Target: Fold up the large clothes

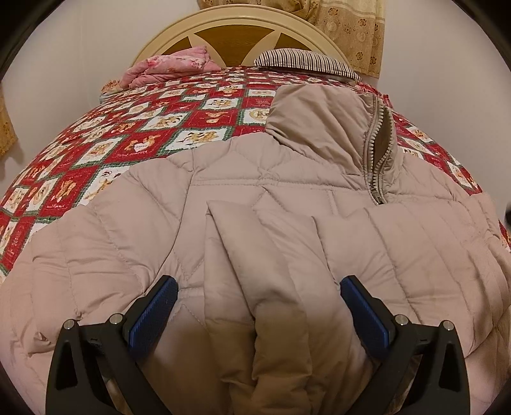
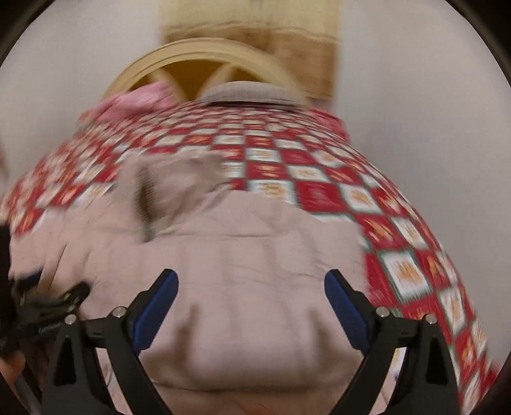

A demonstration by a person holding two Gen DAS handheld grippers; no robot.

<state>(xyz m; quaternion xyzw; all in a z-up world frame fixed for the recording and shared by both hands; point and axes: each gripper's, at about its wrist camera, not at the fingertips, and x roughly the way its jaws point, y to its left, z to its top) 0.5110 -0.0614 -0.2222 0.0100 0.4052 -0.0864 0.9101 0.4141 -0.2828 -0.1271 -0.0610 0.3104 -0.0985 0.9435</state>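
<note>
Ahead of you the bed is covered by a red-and-white checked quilt printed with teddy bears. At its far end you can see a crumpled pink floral blanket on the left and a striped pillow on the right, both against the arched cream headboard. A yellow patterned curtain hangs behind the headboard.

From my feed: bed in a red checkered quilt, arched cream headboard, plain pale walls, yellow floral curtain behind.

Jacket on bed, pillow behind.
</note>
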